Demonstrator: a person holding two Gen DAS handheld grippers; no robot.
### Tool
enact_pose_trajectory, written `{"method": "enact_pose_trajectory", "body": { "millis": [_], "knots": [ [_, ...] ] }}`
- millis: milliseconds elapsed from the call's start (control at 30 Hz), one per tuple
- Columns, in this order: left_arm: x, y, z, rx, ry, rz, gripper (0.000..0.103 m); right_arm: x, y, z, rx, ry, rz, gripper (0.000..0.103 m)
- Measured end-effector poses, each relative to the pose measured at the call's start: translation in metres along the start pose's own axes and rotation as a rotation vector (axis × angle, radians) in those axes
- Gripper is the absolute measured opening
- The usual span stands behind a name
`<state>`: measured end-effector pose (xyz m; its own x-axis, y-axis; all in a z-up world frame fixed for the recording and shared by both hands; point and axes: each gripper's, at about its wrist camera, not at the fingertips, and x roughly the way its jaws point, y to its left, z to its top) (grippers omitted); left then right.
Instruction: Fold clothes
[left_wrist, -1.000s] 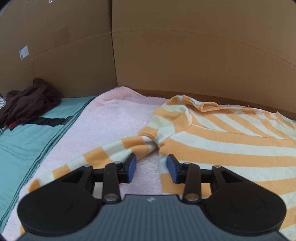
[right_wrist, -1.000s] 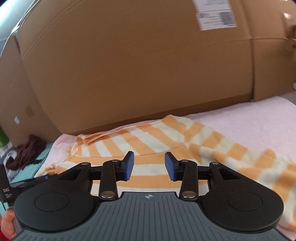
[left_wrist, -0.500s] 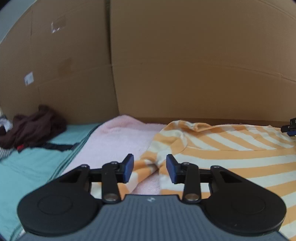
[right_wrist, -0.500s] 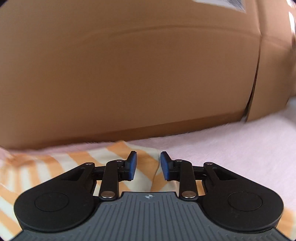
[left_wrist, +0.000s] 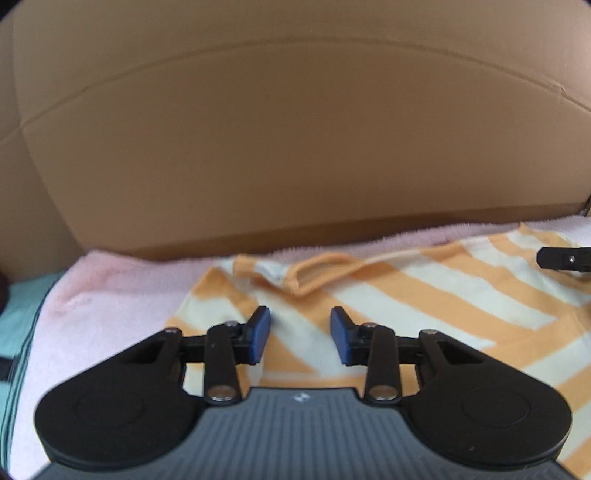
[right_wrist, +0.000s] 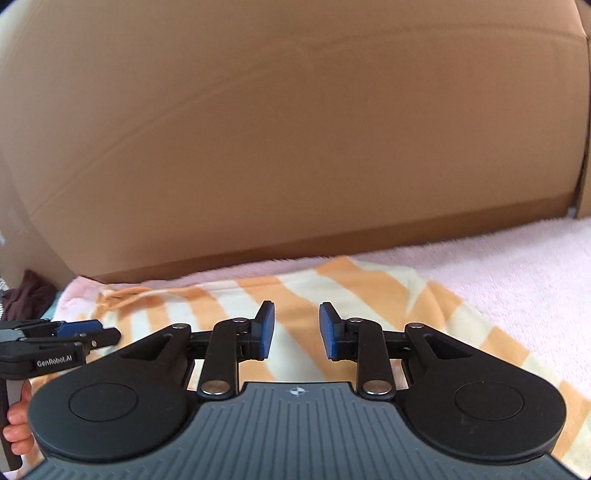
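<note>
The shirt (left_wrist: 424, 295) – orange and cream stripes – lies flat on a pink towel (left_wrist: 110, 288); left gripper (left_wrist: 299, 334) and right gripper (right_wrist: 295, 330) both have fingers apart.

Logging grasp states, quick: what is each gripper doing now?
Left gripper: open, holding nothing, over the striped shirt.
Right gripper: open, holding nothing.

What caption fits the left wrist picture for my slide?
Open left hand-held gripper poised over an orange-and-cream striped shirt spread on a pink towel.
</note>
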<state>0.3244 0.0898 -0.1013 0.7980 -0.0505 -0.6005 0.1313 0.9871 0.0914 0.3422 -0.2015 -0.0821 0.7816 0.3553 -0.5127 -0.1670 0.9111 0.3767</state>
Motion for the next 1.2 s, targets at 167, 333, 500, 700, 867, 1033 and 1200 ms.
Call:
{"method": "enact_pose_trajectory", "body": {
  "millis": [167,333,500,700,867,1033,1200],
  "knots": [
    [0.027,0.009,0.009,-0.036,-0.038,0.076,0.042,-0.007,-0.013,0.0,0.075,-0.05,-0.052,0.026],
    [0.03,0.042,0.004,-0.226,-0.057,0.03,0.041,-0.009,-0.005,0.0,0.053,-0.091,-0.135,0.027],
    [0.015,0.028,-0.001,-0.12,-0.094,-0.002,0.043,-0.022,0.021,-0.002,-0.016,-0.119,0.047,0.039],
    [0.008,-0.002,-0.005,0.06,-0.097,-0.008,0.078,0.001,0.033,-0.008,-0.062,-0.018,-0.046,0.036],
    [0.012,0.01,-0.004,0.005,-0.067,0.0,0.08,-0.003,0.007,-0.004,0.137,-0.096,-0.074,0.028],
    [0.016,0.022,-0.003,-0.05,-0.037,0.009,0.088,0.002,0.018,-0.006,0.158,-0.117,-0.101,0.025],
    [0.014,0.026,-0.002,-0.086,-0.022,0.002,0.089,-0.019,0.039,-0.009,0.168,-0.084,-0.237,0.021]
  ]
}}
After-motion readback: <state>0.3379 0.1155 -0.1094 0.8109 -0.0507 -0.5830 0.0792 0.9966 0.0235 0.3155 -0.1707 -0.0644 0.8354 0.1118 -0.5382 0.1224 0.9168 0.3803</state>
